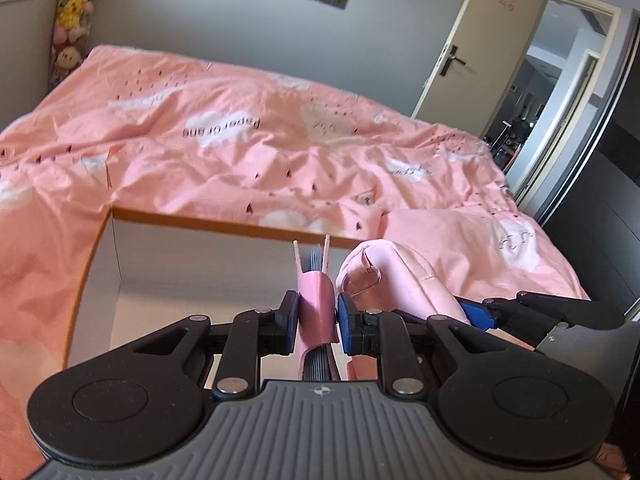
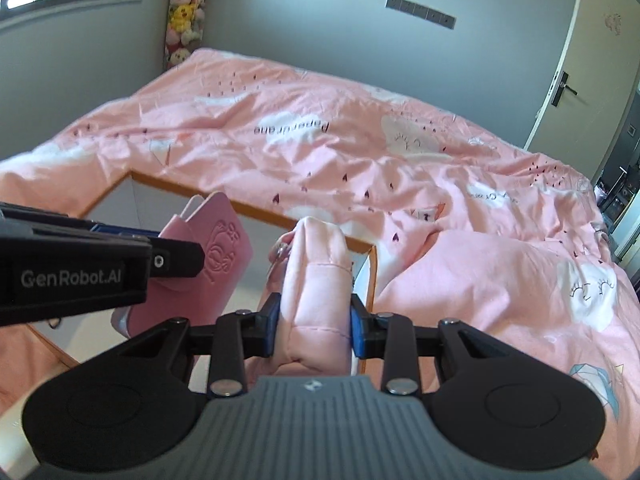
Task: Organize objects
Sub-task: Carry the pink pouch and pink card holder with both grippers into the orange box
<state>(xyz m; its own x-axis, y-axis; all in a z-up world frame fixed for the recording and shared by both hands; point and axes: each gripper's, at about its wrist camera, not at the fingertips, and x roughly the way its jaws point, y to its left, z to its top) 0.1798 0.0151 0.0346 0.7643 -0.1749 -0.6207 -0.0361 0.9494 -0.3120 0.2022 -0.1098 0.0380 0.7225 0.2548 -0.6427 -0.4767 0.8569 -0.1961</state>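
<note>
Two hand-held grippers hang side by side over an open white box (image 1: 168, 280) with an orange rim, which sits on a bed covered by a pink quilt (image 1: 248, 128). The left gripper (image 1: 318, 312) points forward and slightly down; its jaws are clamped on the pink notebook (image 1: 316, 304), held edge-on and upright with its ridged page block showing between the covers. In the right wrist view the same notebook (image 2: 224, 264) is tilted, its embossed cover facing the camera, above the box interior. The right gripper (image 2: 314, 320) lies just right of the left one, also aimed forward; its blue pads (image 2: 273, 320) press into both sides of a soft pink pouch (image 2: 316, 280), which bulges between them over the near right corner of the box. A metal ring hangs at the pouch's far end. Plush toys (image 2: 186, 12) hang in the far corner by the window.
</note>
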